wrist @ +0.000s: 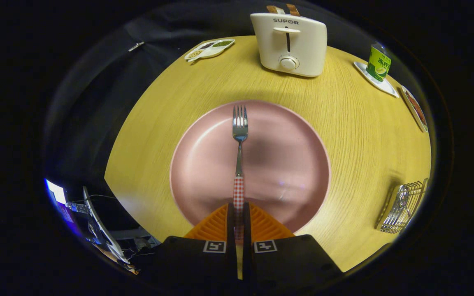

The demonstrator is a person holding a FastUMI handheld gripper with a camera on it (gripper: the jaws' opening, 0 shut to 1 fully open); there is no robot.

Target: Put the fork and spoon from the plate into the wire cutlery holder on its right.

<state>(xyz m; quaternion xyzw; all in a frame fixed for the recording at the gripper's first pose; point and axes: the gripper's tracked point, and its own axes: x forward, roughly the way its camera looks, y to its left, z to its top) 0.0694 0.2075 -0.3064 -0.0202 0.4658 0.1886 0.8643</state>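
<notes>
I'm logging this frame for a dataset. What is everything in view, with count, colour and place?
fork: one, silver with a red-checked handle, over the plate, handle clamped between the fingers, tines pointing at the toaster.
plate: one, pink, mid-table, just ahead of the fingers.
holder: one, silver wire, right of the plate, something silvery inside.
toaster: one, cream, beyond the plate, toast sticking out.
tray: one, white, compartments filled, left of the toaster.
can: one, green, on a white dish right of the toaster.
side dish: one, white rim, between can and holder.
table: one, yellow wood.
gripper: one, fingers shut on the fork's handle.
</notes>
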